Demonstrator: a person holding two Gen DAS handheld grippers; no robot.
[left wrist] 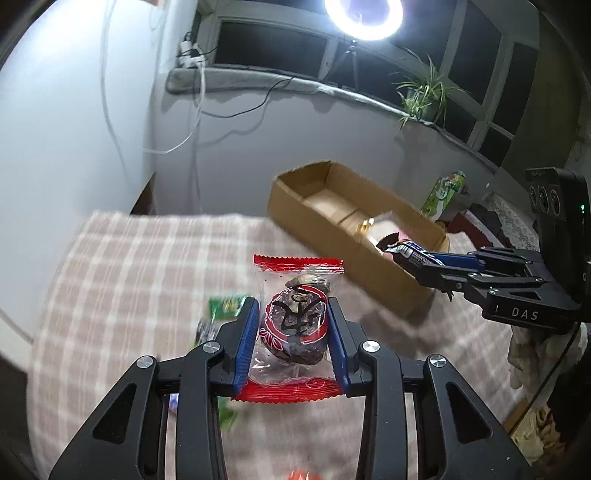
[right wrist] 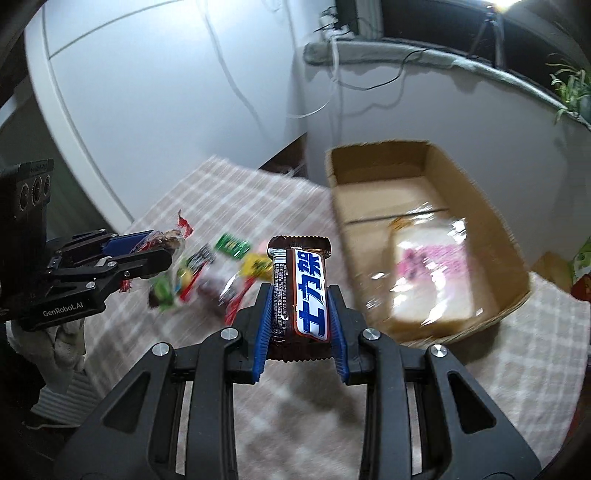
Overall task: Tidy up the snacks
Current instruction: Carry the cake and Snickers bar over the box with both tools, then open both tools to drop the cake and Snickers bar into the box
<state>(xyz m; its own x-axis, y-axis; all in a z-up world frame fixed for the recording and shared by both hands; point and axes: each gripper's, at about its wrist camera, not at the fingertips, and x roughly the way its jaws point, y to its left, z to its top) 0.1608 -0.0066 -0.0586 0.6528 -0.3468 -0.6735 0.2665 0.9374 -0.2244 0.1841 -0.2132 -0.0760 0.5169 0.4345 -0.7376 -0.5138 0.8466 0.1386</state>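
Left tongs point(left wrist: 291, 328) tight on red-edged snack packet point(left wrist: 295, 321), right tongs point(right wrist: 300, 314) tight on chocolate bar point(right wrist: 299, 295).

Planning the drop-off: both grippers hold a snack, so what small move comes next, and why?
Probably carry the right gripper forward over the cardboard box and release the chocolate bar: its jaws grip the bar near the box, which already holds a wrapped snack.

Ahead of me a ring light point(left wrist: 364, 18) glares on its tripod point(left wrist: 347, 62) by the dark window point(left wrist: 273, 48). A potted plant point(left wrist: 421, 96) sits on the sill point(left wrist: 258, 79), cables point(left wrist: 195, 110) trail down the wall point(left wrist: 74, 110), and a checked cloth point(left wrist: 129, 266) covers the table.
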